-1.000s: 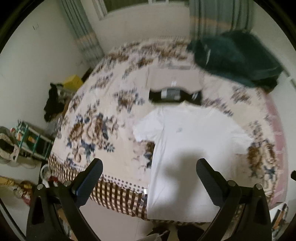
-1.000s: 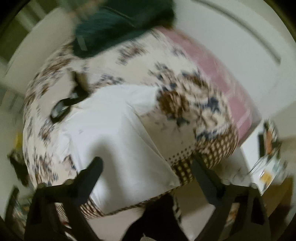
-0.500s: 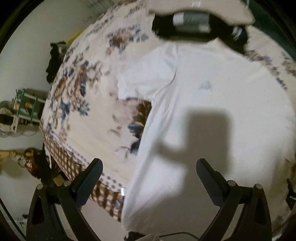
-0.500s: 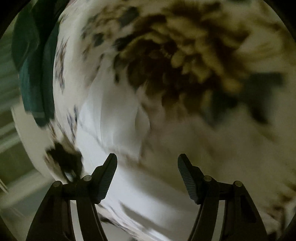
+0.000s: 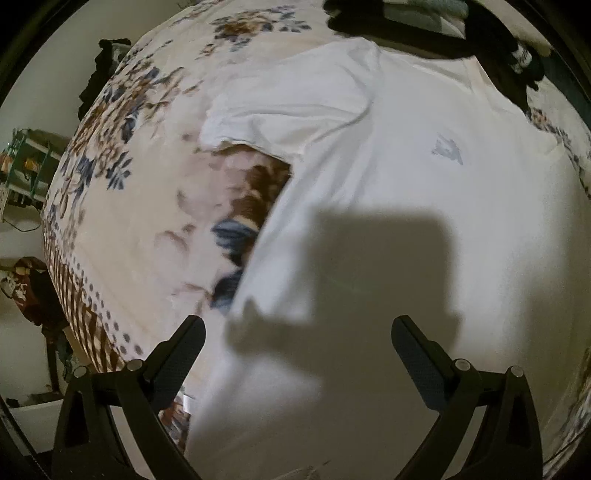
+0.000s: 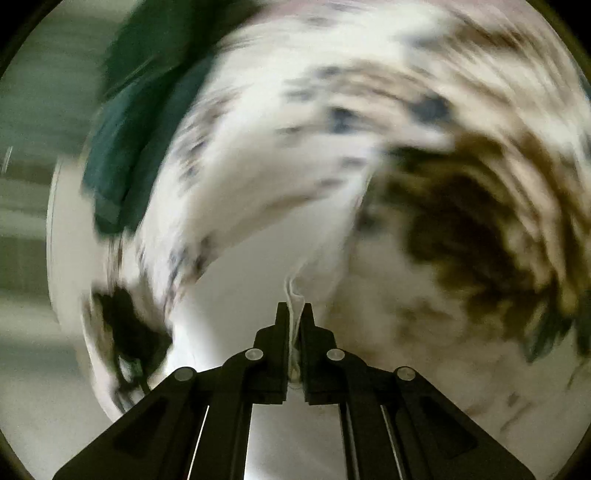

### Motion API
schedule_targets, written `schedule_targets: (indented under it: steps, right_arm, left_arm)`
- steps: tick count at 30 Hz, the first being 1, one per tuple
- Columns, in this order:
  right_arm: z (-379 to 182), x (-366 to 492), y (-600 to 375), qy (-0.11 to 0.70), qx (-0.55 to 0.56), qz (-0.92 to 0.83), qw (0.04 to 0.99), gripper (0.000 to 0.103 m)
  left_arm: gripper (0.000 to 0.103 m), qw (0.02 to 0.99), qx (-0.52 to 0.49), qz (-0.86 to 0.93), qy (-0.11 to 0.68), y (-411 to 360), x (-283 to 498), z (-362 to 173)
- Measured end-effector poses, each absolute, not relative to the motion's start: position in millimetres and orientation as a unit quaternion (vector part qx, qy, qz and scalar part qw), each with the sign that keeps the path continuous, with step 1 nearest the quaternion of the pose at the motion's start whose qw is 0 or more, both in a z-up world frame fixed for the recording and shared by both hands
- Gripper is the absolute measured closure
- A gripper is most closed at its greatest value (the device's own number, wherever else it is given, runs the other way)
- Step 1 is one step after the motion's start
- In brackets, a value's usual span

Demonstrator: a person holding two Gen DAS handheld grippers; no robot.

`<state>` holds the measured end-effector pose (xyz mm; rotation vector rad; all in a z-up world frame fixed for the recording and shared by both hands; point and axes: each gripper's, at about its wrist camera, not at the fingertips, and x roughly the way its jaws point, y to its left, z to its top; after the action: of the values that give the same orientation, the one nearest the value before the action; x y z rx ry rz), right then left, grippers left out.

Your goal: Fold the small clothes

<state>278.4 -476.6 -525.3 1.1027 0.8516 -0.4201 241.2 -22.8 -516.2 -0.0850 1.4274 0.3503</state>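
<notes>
A white T-shirt (image 5: 388, 177) lies flat, front up, on a floral bedspread (image 5: 140, 192), with a small grey logo on the chest. My left gripper (image 5: 297, 332) is open and empty, hovering just above the shirt's lower left side, its shadow on the cloth. My right gripper (image 6: 294, 314) is shut on a bunched edge of the white T-shirt (image 6: 295, 295), which rises in a ridge from the jaws. The right wrist view is motion-blurred.
A black and grey garment (image 5: 424, 33) lies folded beyond the shirt's collar. A dark green blanket (image 6: 129, 122) sits at the far side of the bed. The bed's checked edge (image 5: 85, 317) drops to the floor at left, with shelves and clutter beside it.
My left gripper came down close over the shirt and stayed open. My right gripper swept to the shirt's right edge and closed on the fabric.
</notes>
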Motion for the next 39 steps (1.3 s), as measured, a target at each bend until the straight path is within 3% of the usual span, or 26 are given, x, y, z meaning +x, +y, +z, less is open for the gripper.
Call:
schedule_targets:
  steps: [4,7,10,14,18,23,27,30,31,32,33,34,37,39]
  right_arm:
    - [-486.6,345.2,-397.7,0.457,0.347,-0.094,0.813,0.098]
    - [-498.4,382.0,-318.2,0.553,0.239,-0.012,0.798,0.098]
    - [-523.5,384.2,-300.5,0.618,0.281,0.049,0.732,0.094]
    - [-513.3,353.3,-344.7,0.564,0.386,0.005,0.730,0.055]
    - [-531.7,355.9,-355.0,0.573,0.399,-0.035,0.715,0.055]
    - [-596.4,356.0,-317.9,0.674,0.368,0.000,0.640,0.054]
    - [-589.4,335.6,-311.7,0.658,0.363,-0.005,0.660,0.054]
    - [-583.1,309.9,-315.0,0.637,0.402,-0.031,0.657,0.054]
    - [-584.7,305.8,-320.7,0.633,0.416,-0.039,0.652,0.054]
    - [-586.9,301.2,-324.8,0.631,0.425,-0.047,0.648,0.054]
    - [-588.1,298.1,-326.1,0.630,0.429,-0.052,0.646,0.054]
    - [-587.7,296.7,-330.0,0.629,0.430,-0.058,0.645,0.054]
    - [-586.5,291.6,-337.1,0.623,0.432,-0.062,0.649,0.054]
    - [-584.4,289.0,-339.5,0.619,0.433,-0.062,0.652,0.054]
  left_arm:
    - [0.000,0.756,-0.030,0.162,0.634,-1.6,232.5,-508.2]
    - [0.000,0.761,-0.006,0.167,0.627,17.4,228.5,-508.5]
    - [0.000,0.761,-0.011,0.174,0.625,48.1,228.6,-507.6]
    - [0.000,0.763,-0.033,0.186,0.618,82.8,233.0,-504.9]
    - [0.000,0.763,-0.064,0.196,0.612,110.5,247.5,-512.4]
    - [0.000,0.754,-0.161,0.168,0.615,133.6,273.0,-531.6]
    - [0.001,0.701,-0.369,0.105,0.602,154.0,292.3,-558.9]
    - [0.008,0.680,-0.486,0.085,0.542,163.4,303.3,-572.8]
    - [0.019,0.682,-0.499,0.089,0.528,165.6,307.2,-574.9]
    - [0.042,0.683,-0.507,0.096,0.517,167.4,312.3,-576.9]
    - [0.056,0.686,-0.514,0.096,0.505,168.2,319.1,-578.5]
    - [0.091,0.691,-0.512,0.097,0.501,168.0,324.1,-577.8]
    - [0.095,0.729,-0.468,0.091,0.491,157.8,340.7,-557.9]
    - [0.095,0.783,-0.373,0.060,0.493,129.8,355.5,-525.0]
